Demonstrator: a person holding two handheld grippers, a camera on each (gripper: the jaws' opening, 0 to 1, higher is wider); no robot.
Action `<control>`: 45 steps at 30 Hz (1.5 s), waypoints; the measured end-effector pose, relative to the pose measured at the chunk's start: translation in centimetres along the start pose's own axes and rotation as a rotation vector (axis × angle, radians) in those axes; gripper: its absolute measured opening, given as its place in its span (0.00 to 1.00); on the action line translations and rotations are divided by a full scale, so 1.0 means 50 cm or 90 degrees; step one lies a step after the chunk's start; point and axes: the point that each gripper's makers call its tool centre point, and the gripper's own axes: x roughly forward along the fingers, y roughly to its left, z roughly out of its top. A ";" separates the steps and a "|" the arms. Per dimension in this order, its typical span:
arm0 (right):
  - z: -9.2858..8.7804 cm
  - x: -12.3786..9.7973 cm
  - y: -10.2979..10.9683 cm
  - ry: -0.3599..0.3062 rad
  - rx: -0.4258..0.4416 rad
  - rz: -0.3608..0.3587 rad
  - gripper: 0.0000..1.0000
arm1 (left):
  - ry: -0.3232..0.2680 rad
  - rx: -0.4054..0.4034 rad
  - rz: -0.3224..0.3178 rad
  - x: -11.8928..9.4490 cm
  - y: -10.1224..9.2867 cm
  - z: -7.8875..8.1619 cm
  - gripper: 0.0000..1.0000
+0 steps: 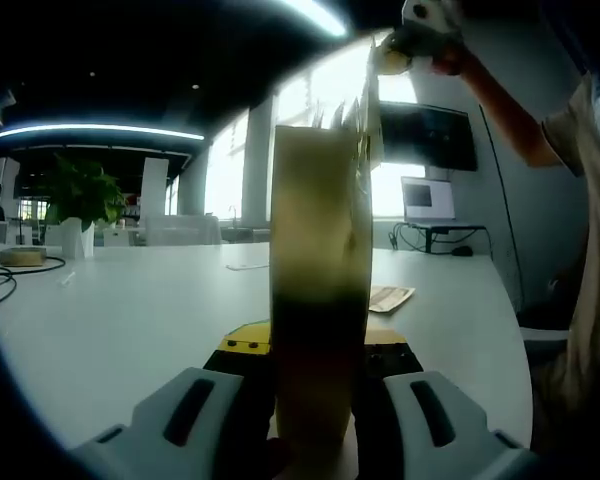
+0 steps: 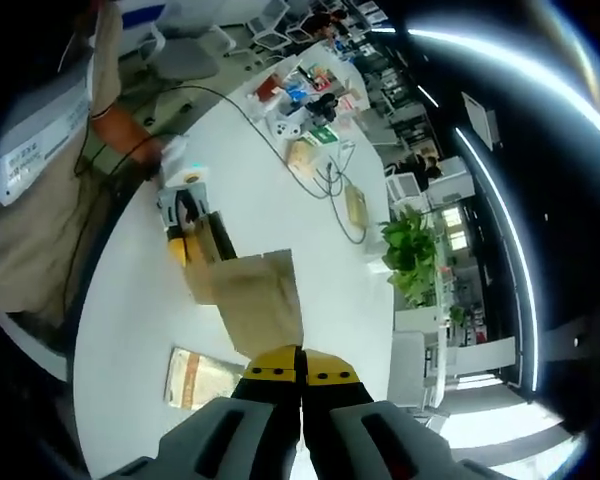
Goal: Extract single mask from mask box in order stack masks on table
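Note:
My left gripper is shut on the lower part of a tall tan mask box, which it holds upright above the white table. Above the box's top a person's hand holds my right gripper. From the right gripper view, looking down, my right gripper is shut on a tan wrapped mask that reaches down to the box. The left gripper sits beyond the box. One flat wrapped mask lies on the table, also seen as a tan packet behind the box.
A person stands at the table's edge beside the box. Cables, small boxes and other items lie further along the table. A potted plant stands past it. A cable and tape roll lie at far left.

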 end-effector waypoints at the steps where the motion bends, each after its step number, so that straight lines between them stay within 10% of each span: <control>1: -0.007 0.002 0.002 0.006 0.007 0.001 0.00 | 0.000 0.000 0.000 0.000 0.000 0.000 0.19; 45: -0.316 0.142 0.073 0.222 0.149 0.095 0.00 | 0.003 0.002 0.000 -0.002 0.001 -0.001 0.19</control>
